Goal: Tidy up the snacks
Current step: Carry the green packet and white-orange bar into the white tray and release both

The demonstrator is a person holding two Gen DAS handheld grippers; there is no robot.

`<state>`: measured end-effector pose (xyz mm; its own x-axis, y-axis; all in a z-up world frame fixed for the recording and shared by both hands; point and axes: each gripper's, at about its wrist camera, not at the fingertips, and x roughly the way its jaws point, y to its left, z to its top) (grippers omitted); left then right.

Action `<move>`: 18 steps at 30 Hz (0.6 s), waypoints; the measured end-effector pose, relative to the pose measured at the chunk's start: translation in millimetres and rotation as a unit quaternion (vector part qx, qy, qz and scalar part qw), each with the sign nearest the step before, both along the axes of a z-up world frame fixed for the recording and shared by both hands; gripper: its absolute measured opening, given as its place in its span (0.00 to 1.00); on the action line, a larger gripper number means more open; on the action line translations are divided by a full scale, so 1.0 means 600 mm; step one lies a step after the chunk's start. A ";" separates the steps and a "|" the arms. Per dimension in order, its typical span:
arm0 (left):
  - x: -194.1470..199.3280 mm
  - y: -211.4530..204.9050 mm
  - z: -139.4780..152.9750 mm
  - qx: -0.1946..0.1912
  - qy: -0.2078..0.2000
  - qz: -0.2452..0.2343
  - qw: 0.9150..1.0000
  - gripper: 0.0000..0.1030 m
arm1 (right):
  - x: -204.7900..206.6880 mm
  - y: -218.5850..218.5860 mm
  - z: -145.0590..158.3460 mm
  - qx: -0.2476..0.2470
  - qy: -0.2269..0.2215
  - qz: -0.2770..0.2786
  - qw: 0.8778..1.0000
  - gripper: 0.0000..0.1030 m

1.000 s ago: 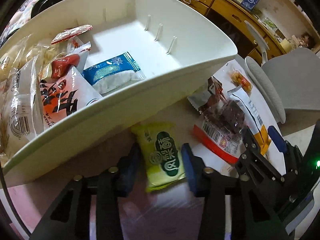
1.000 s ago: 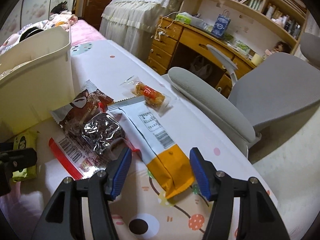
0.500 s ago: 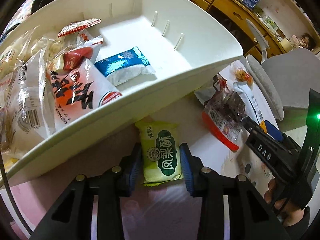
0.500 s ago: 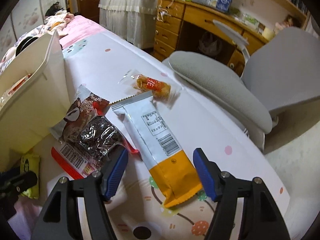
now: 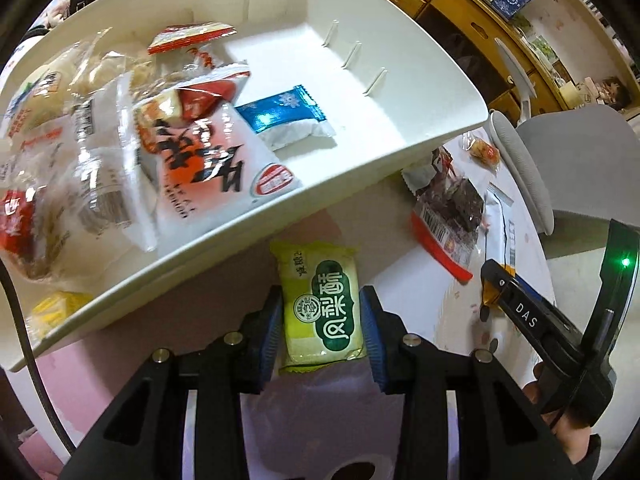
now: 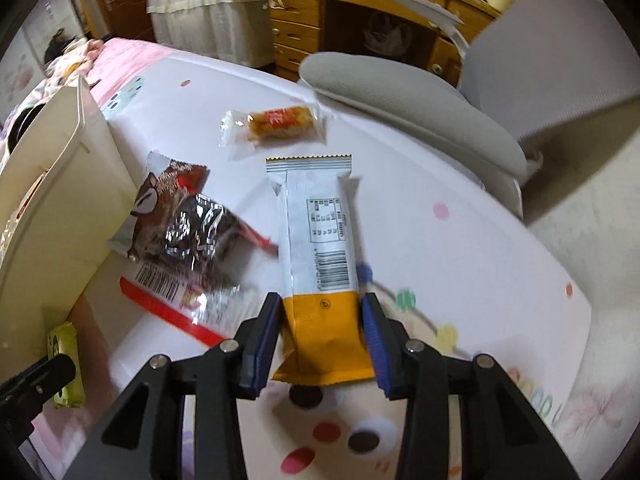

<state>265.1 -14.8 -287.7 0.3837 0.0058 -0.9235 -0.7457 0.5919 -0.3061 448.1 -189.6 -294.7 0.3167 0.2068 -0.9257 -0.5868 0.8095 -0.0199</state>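
My left gripper (image 5: 322, 328) is shut on a yellow-green pastry packet (image 5: 320, 304), held just in front of the white bin (image 5: 280, 208), which holds several snack bags. My right gripper (image 6: 320, 332) has closed onto the orange end of a long white-and-orange bar packet (image 6: 316, 248), both pads touching its sides; the packet lies on the table. The green packet also shows at the left of the right wrist view (image 6: 66, 360). A dark brown chocolate packet (image 6: 180, 220) and a small orange cracker packet (image 6: 276, 124) lie beyond.
A red-edged flat packet (image 6: 168, 300) lies under the brown one. A grey office chair (image 6: 420, 92) stands at the table's far edge, with a wooden desk (image 6: 360, 20) behind. The tablecloth (image 6: 460, 248) has coloured dots.
My left jaws closed on the green packet and lifted it closer to the bin. My right gripper moved forward and closed around the orange end of the bar packet.
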 end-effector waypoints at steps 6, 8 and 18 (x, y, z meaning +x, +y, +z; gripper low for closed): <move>-0.026 0.004 0.019 -0.015 0.010 -0.012 1.000 0.35 | -0.042 -0.037 0.011 0.043 0.047 -0.066 0.996 0.37; -0.032 0.001 0.031 -0.017 0.007 -0.021 1.000 0.35 | -0.062 -0.050 0.017 0.061 0.062 -0.088 0.992 0.31; -0.053 -0.020 0.124 -0.022 -0.047 -0.087 0.995 0.35 | -0.153 -0.090 0.064 0.103 0.076 -0.163 0.978 0.31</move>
<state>233.5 -26.8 -213.1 0.4604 -0.1081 -0.8811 -0.6002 0.6934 -0.3987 356.1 -243.8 -256.0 0.2593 0.3052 -0.9163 -0.2794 0.9319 0.2313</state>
